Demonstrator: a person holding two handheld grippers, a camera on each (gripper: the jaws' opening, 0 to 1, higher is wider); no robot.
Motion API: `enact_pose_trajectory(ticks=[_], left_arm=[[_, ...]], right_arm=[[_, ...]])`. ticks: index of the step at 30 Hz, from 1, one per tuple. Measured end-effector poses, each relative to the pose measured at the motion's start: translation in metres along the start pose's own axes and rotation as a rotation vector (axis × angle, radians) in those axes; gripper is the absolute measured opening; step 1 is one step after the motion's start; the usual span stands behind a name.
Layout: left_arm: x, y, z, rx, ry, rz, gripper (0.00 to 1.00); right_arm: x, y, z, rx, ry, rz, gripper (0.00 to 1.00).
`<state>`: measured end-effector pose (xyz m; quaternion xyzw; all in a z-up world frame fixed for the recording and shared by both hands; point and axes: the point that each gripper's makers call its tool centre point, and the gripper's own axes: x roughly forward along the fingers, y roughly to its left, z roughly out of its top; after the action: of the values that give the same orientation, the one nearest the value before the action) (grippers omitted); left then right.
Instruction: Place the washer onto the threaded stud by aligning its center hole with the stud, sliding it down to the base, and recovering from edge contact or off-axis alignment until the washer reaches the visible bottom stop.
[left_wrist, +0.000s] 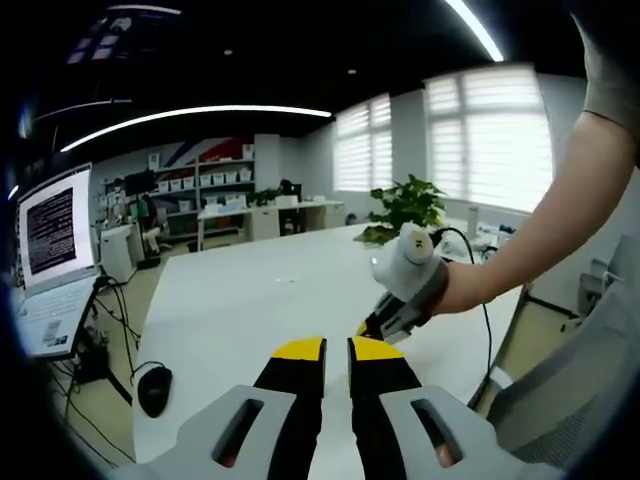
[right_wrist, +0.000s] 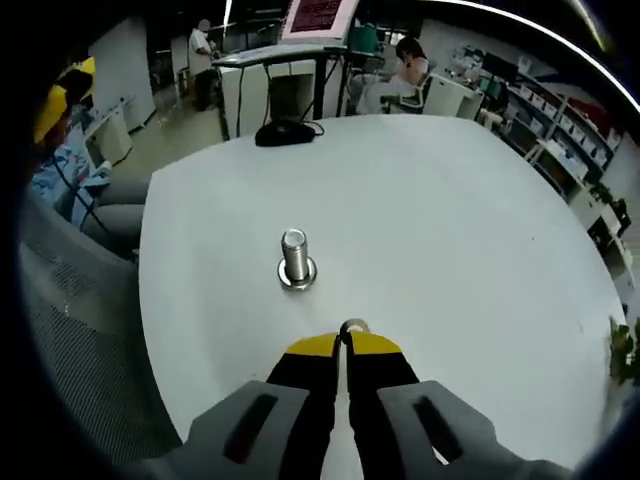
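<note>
A: Your right gripper (right_wrist: 343, 346) has its jaws pressed nearly together, and a thin metal ring pokes up between the tips. That's the washer (right_wrist: 352, 326), pinched on edge.

B: And the stud (right_wrist: 295, 256)?

A: Standing upright on the white table (right_wrist: 480, 220), its wide base flat on the top. From your right gripper it sits ahead and a touch left, near but clearly apart. Nothing's on it yet.

B: So what does the move hinge on?

A: The stud's long axis points straight up from the table. You're holding the washer upright, so its hole faces sideways, not down. I'd say you need to tip it flat and bring it over the top of the stud before lowering.

B: Left gripper (left_wrist: 337, 347)?

A: Jaws close together with a narrow gap, nothing between them that I can see. In its view your right gripper (left_wrist: 385, 322) sits just beyond its tips, so the two are near each other. The stud can't be made out there, so I can't tell how far the left one is from it.

B: Risk?

A: Come in off-centre and the rim will likely catch on the stud's top edge. The mouse (right_wrist: 284, 131) lies well beyond the stud, out of the way.
</note>
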<state>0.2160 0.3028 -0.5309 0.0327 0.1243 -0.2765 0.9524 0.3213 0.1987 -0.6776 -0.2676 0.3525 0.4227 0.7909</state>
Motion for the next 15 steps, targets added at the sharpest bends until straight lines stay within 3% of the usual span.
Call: enact_pose_trajectory(ticks=[5, 9, 15], left_arm=[[0.000, -0.002, 0.000, 0.013, 0.001, -0.003, 0.06], [0.001, -0.005, 0.000, 0.032, 0.004, -0.010, 0.06], [0.000, -0.004, 0.000, 0.031, 0.003, -0.008, 0.06]], right_arm=[[-0.017, -0.018, 0.004, -0.008, -0.017, -0.039, 0.04], [-0.022, -0.027, -0.005, 0.008, -0.007, -0.060, 0.04], [-0.019, -0.017, -0.023, -0.030, 0.049, -0.044, 0.04]])
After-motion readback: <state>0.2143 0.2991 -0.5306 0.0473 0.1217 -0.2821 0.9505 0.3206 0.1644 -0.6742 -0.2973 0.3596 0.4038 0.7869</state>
